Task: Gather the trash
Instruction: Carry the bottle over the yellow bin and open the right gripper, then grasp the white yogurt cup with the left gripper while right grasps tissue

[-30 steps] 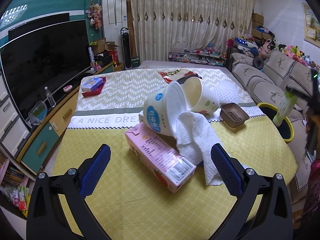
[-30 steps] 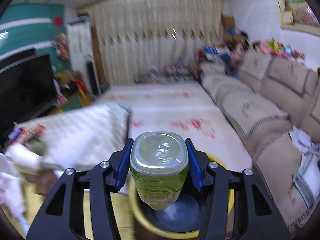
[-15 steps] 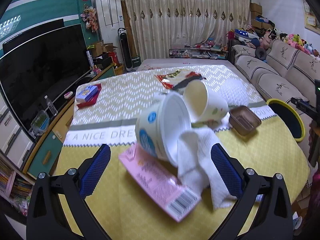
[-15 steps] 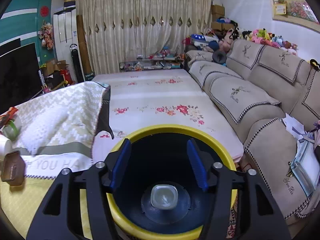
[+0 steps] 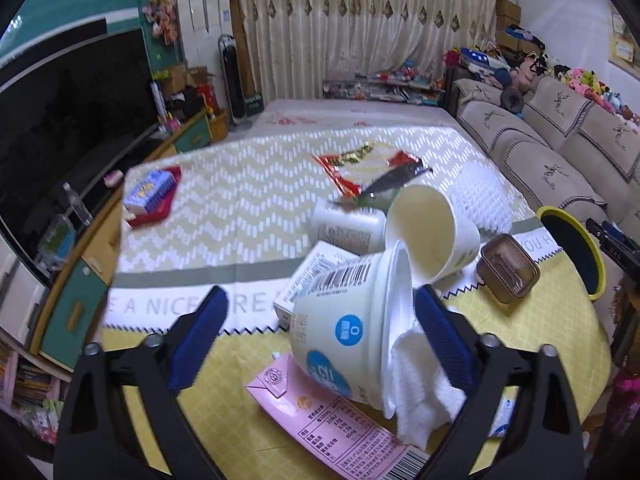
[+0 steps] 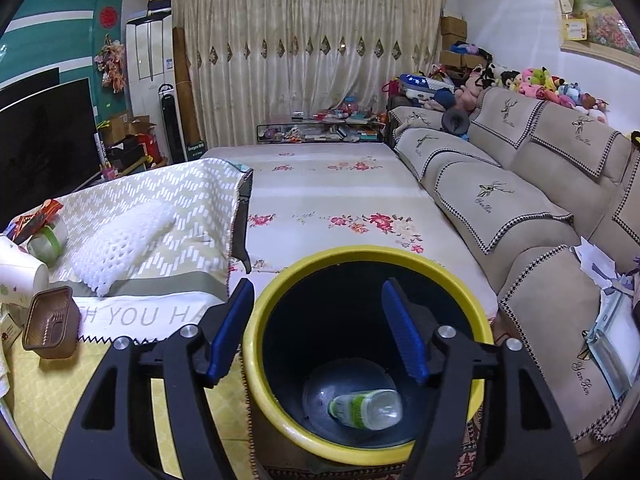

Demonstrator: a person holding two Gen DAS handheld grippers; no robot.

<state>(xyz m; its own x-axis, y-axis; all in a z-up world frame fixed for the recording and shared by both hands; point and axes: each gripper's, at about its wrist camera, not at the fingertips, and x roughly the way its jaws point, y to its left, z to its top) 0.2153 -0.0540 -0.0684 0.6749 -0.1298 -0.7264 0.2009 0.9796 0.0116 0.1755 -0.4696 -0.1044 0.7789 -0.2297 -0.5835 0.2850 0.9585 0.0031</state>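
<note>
Left gripper [image 5: 316,332] is closing in on the tipped white tub [image 5: 348,332]; the bottle [image 6: 366,402] is lying in the yellow bin [image 6: 256,344].

Its jaws are narrowing but not yet touching the tub on the table [image 5: 248,408]; best centre them on its walls, clear of the tissue [image 5: 424,392]. Right gripper [image 6: 318,330] jaws are opening, empty, over the bin.

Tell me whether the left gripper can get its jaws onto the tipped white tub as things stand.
Probably yes. The left gripper is open and the white tub already lies between its fingers, nothing blocking. The tissue spilling from its mouth sits by one pad and may get pinched.
</note>
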